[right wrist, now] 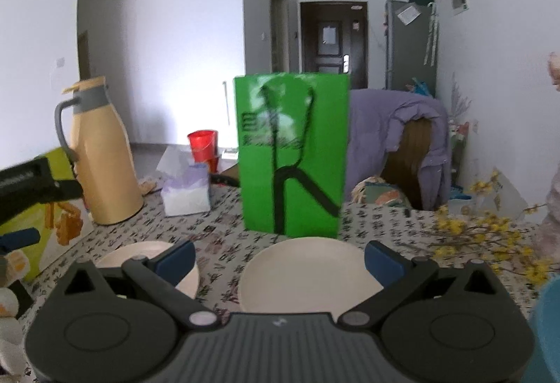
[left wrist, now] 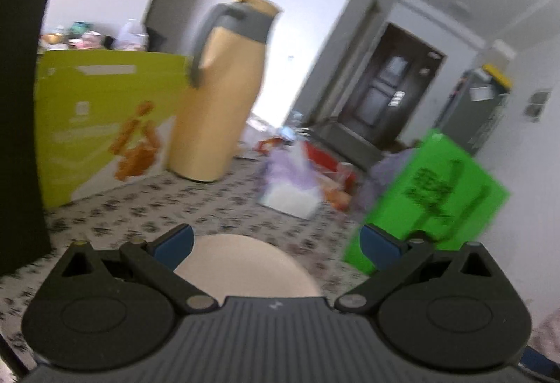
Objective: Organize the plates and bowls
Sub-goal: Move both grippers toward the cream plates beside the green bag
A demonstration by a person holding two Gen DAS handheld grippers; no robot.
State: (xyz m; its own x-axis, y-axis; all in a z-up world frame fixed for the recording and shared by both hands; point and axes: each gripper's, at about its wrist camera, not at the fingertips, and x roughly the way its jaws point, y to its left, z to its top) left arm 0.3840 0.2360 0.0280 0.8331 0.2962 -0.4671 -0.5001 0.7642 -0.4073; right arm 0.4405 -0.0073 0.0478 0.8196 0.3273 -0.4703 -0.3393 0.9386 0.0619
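In the left wrist view a cream dish [left wrist: 245, 266] lies on the patterned tablecloth, just below and between the spread blue-padded fingers of my left gripper [left wrist: 276, 241], which is open and holds nothing. In the right wrist view a cream plate [right wrist: 308, 274] lies between the spread fingers of my right gripper [right wrist: 280, 255], also open and holding nothing. A second cream dish [right wrist: 147, 255] sits to its left, partly hidden behind the left finger. The other gripper [right wrist: 31, 187] shows at the left edge.
A beige thermos jug [right wrist: 101, 155], a yellow-green box [left wrist: 105, 117], a tissue pack [right wrist: 185, 190] and a green paper bag [right wrist: 292, 155] stand on the table [right wrist: 217, 232]. Yellow flower twigs [right wrist: 490, 232] lie at right, beside a blue object [right wrist: 546, 323]. A chair draped in purple cloth [right wrist: 402, 124] stands behind.
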